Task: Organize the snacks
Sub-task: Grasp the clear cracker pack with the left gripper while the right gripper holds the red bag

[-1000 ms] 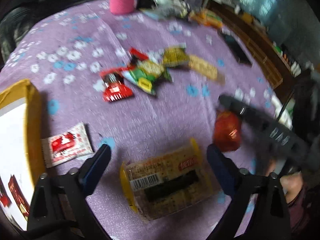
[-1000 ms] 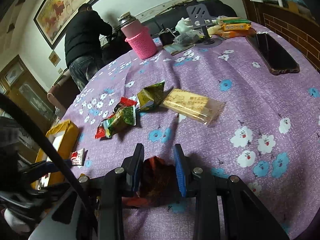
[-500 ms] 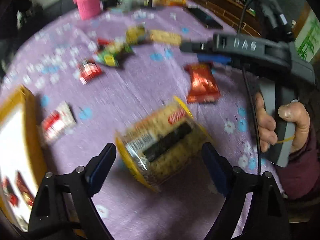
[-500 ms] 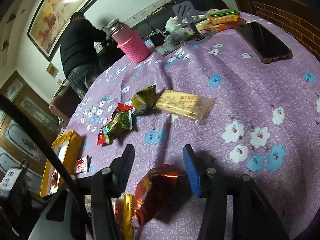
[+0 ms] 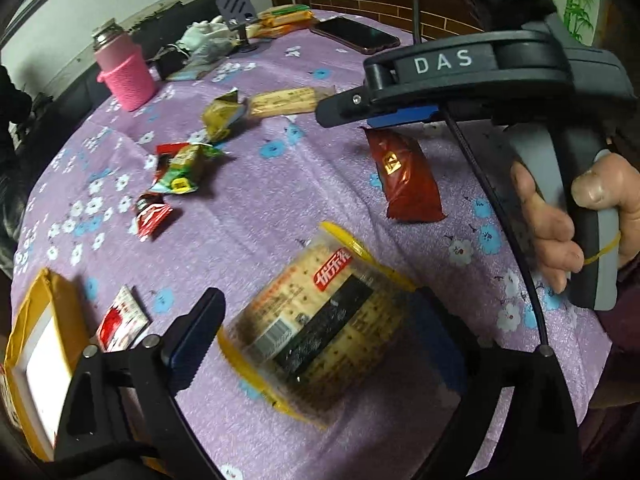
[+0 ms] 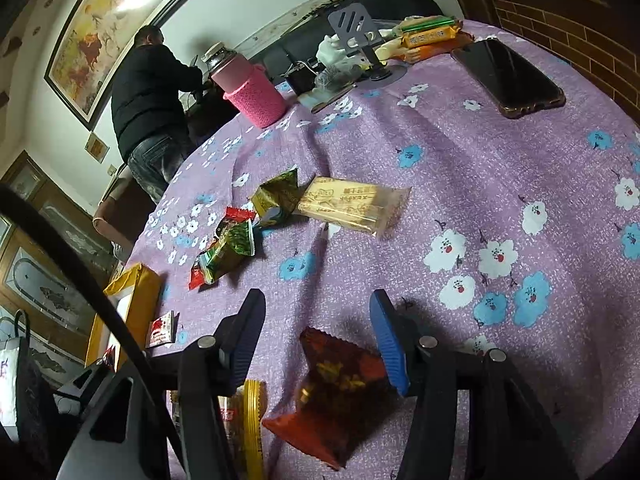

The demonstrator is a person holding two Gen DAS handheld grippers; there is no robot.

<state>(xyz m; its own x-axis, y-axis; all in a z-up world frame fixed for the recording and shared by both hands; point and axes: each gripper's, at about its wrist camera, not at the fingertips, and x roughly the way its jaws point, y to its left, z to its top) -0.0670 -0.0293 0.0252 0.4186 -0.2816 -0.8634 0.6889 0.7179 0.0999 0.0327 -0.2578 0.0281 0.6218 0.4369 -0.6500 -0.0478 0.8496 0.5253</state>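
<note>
Above tablecloth (image 6: 500,184): left hand-held gripper (image 5: 316,344) straddles cracker tub (image 5: 316,336); right hand-held gripper (image 6: 316,340) agape, level.

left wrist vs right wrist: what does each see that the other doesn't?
Left wrist only: the right hand on its handle, and the whole cracker tub lying between the open left gripper.

Right wrist only: a man in black and a framed painting.

Both: red snack packet, pink bottle, phone, yellow box.
</note>
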